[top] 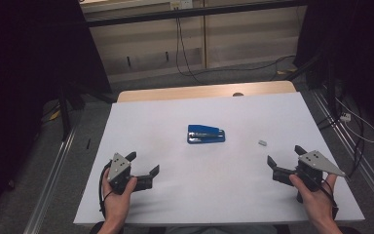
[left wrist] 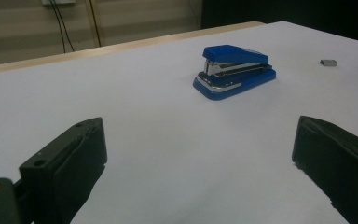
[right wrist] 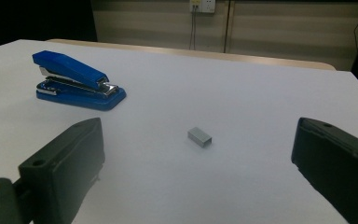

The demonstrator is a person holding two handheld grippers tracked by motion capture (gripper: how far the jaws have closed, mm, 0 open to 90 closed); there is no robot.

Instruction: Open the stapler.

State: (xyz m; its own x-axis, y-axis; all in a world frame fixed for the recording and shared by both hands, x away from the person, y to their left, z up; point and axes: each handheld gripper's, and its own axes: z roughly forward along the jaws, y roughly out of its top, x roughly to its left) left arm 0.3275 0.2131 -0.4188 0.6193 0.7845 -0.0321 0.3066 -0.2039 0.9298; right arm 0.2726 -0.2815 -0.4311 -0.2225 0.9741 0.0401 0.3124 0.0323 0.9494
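left gripper (top: 142, 163) lower left, jaws wide, empty | right gripper (top: 286, 158) lower right, same | risk: small grey metal staple block (top: 262, 143) (loose) skids off when pinched, shiny blue plastic stapler (top: 205, 134) centre may slide

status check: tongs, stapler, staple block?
Left tongs and right tongs open, empty. Blue stapler mid-table, untouched. Grey staple block loose nearer right tongs. Path clear.

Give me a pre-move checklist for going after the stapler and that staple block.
1. Left tool open, nothing between its jaws: ok.
2. Right tool open, nothing between its jaws: ok.
3. Blue plastic stapler flat on its base, top arm closed: ok.
4. Small grey metal block of staples lying apart from the stapler: ok.
5. Staples already loaded in the stapler: cannot tell.
6. White table bare between tools and stapler: ok.
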